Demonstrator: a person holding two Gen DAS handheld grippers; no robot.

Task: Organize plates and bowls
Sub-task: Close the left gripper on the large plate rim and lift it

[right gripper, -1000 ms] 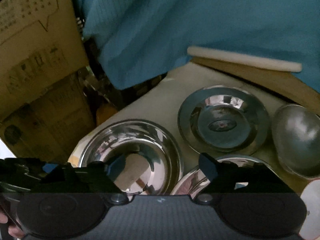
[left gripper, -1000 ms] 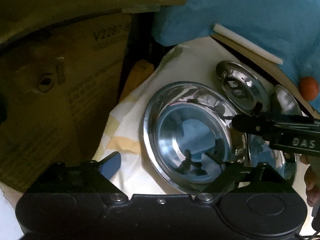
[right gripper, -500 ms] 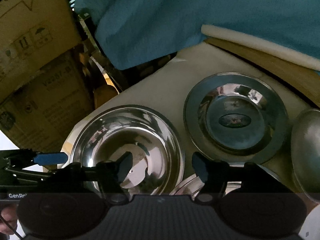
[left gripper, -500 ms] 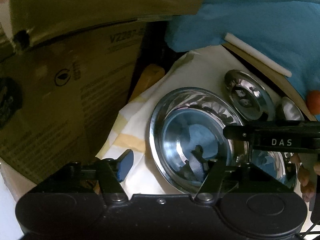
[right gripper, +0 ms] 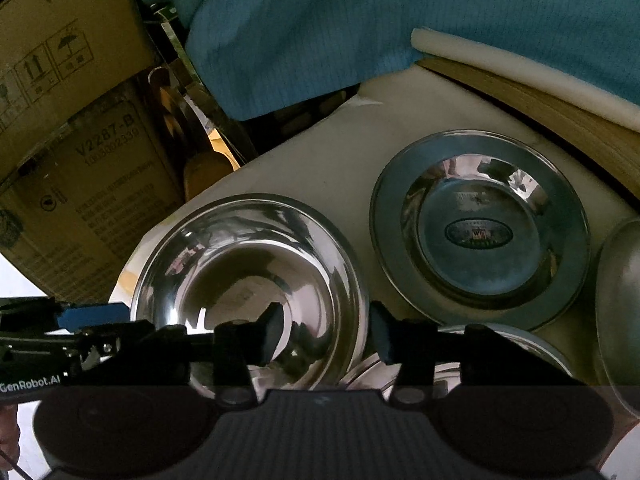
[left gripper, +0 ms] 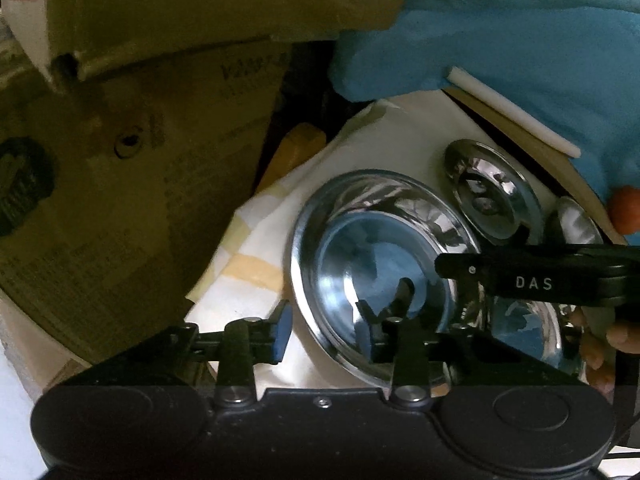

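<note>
While closing in on the large steel bowl from opposite sides, straddling its rim with both tools: left tool at the bowl's 9 o'clock edge, right tool at its 3 o'clock edge, each with one pad inside the wall and one outside. Having just been narrowing both sets of jaws, with the rim between the pads in each case. Showing a gap beside the metal on both, so apart, not yet clamped. Resting the bowl on the cloth-covered worktop, at 8 o'clock of the labelled plate and just beside a second bowl; contact there unclear. Judging the two-sided approach as chosen for balance: a wide, slick wall, likely tipping under a single pinch.
</note>
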